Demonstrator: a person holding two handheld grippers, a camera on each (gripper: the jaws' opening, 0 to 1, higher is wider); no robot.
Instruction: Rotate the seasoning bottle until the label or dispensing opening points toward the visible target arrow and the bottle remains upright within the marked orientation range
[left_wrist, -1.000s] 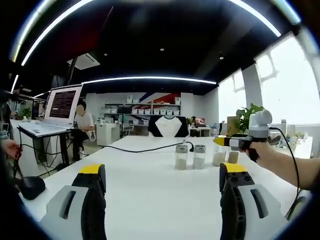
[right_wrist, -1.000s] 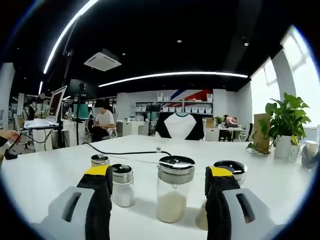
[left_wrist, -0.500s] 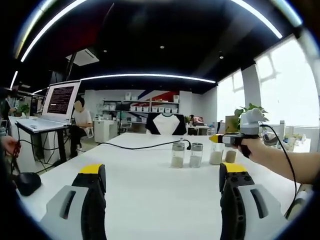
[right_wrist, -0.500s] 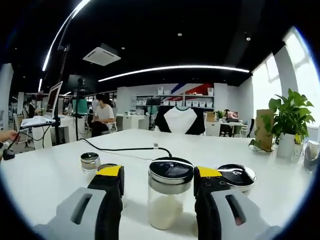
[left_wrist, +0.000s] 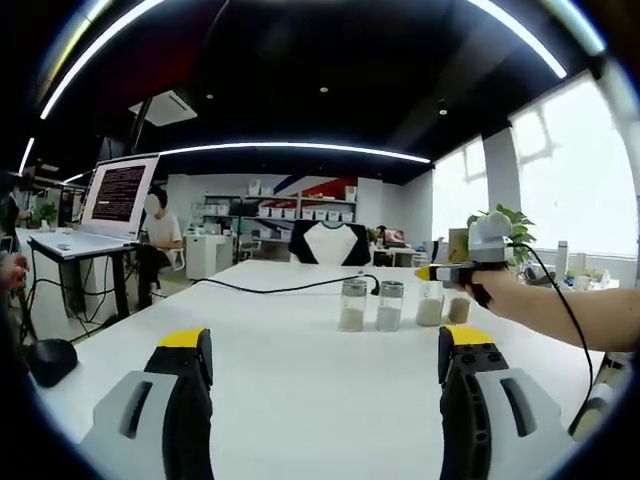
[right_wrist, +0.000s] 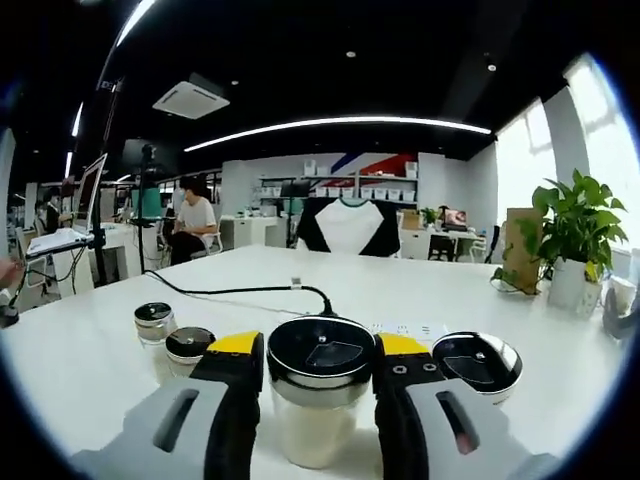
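A: What is seen nearest in the right gripper view?

B: The right gripper (right_wrist: 320, 372) is closed about a bottle (right_wrist: 321, 400), its jaws pressed against the neck under the black lid (right_wrist: 321, 353). The bottle stands upright on the desk (right_wrist: 420, 290), in a row with three others (right_wrist: 160, 322), toward the desk's right edge.

A: And the left gripper?

B: The left gripper (left_wrist: 325, 345) is held released, well short of the row, nothing between its jaws.

A: Which step is in hand?

B: The grasp appears made; the turn is judged next. No arrow can be made out. A slow twist about the vertical is called for, tilt being avoided.

A: Beyond?

B: A cable (right_wrist: 240, 292) and a plant (right_wrist: 572, 240) are seen.
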